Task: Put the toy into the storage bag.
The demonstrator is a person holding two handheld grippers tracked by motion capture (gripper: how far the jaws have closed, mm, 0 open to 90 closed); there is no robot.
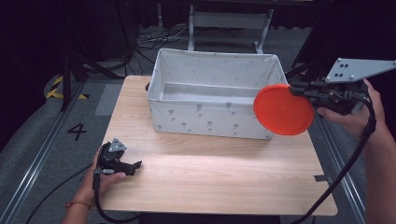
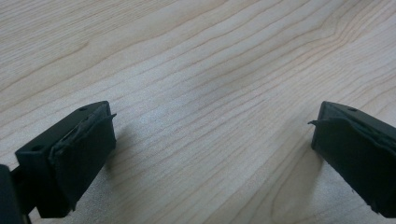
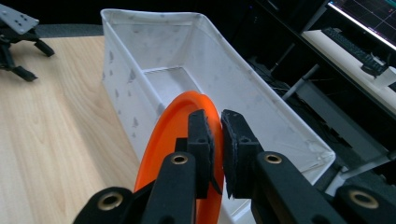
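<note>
1. your right gripper point(image 1: 299, 89) is at the right of the high view, raised above the surface point(image 1: 210, 177). its jaws are pinching the rim of the orange plate point(image 1: 283, 109).
2. the orange plate hangs in the air on its edge, in front of the right end of the white fabric bin point(image 1: 205, 116), near the bin's front right corner. in the right gripper view the plate point(image 3: 173, 135) is at the lower middle and the bin point(image 3: 130, 70) opens behind it.
3. the bin looks empty inside, as far as the views show.
4. your left gripper point(image 1: 136, 165) rests on the surface at the lower left of the high view. its jaws are spread wide with nothing between them; the left gripper view looks down on bare wood point(image 2: 210, 84).
5. the step in hand seems to be the carrying of the plate to the bin.
6. the next move, i think, asks you to bring the plate over the bin's rim and lower it inside before you let the jaws part. mind the soft wall, the plate's edge may catch it.
</note>
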